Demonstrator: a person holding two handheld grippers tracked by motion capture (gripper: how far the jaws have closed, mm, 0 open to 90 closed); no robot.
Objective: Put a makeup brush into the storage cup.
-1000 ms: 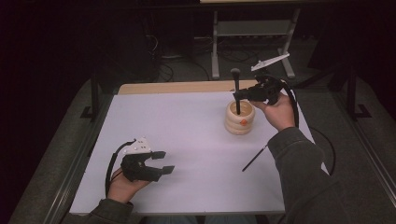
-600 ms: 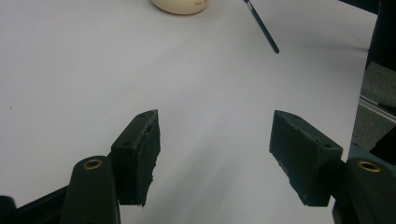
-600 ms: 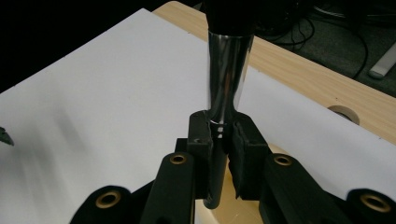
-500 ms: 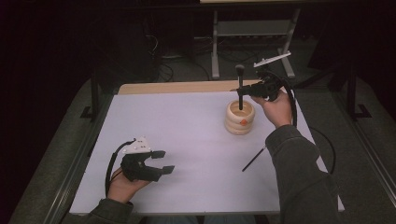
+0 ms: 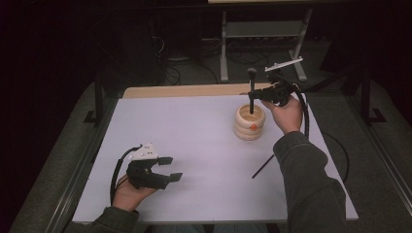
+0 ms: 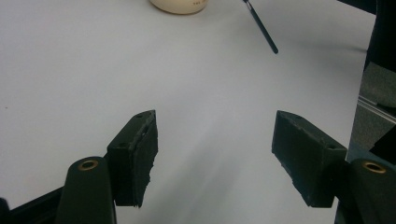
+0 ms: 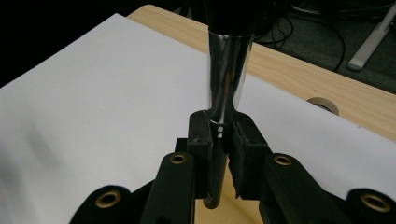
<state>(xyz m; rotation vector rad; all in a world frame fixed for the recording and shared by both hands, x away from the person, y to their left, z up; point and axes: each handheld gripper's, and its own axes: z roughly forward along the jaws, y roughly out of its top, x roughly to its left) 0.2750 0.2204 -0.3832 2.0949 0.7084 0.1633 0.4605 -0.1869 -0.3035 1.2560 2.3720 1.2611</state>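
High view | brush point(image 5: 251, 92) upright, lower end inside cup point(image 5: 249, 123), far right of worktop point(image 5: 194, 145) | right tool point(image 5: 258, 95) clamps its handle (axis vertical, directly over cup) | left tool point(image 5: 167, 169) spread wide, empty, near-left, well apart | pencil point(image 5: 263, 166) lies loose.

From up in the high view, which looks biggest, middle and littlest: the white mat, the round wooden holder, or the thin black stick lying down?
1. The white mat, by far.
2. The wooden holder.
3. The black stick, about as long as the holder is wide, but much thinner.
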